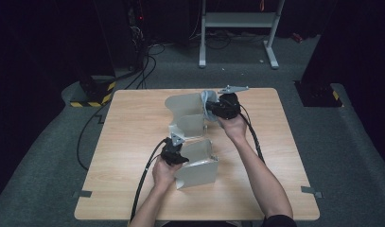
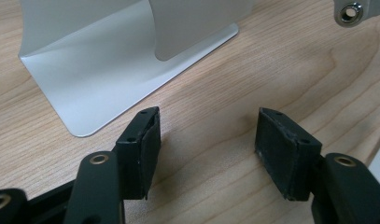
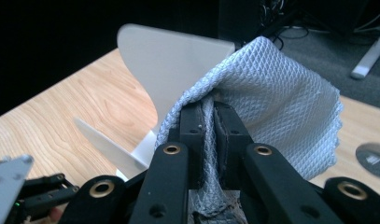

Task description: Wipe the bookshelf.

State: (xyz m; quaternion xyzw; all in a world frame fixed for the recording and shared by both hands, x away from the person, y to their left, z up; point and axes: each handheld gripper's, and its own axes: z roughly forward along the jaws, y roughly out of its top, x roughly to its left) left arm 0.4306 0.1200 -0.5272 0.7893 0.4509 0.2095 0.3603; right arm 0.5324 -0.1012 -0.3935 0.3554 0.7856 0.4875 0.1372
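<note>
Pinching grey cloth (image 3: 271, 93), right gripper (image 3: 209, 116) fingers (image 3: 192, 126) closed.

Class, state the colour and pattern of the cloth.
Pale blue-grey cloth, diamond weave; right gripper view.

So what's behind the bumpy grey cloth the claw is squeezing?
Behind the pale grey waffle-textured cloth, pinched by the right claw, stands a curved light-grey metal bookend on the wooden table. The cloth covers the bookend's right edge, so that part can't be seen.
</note>
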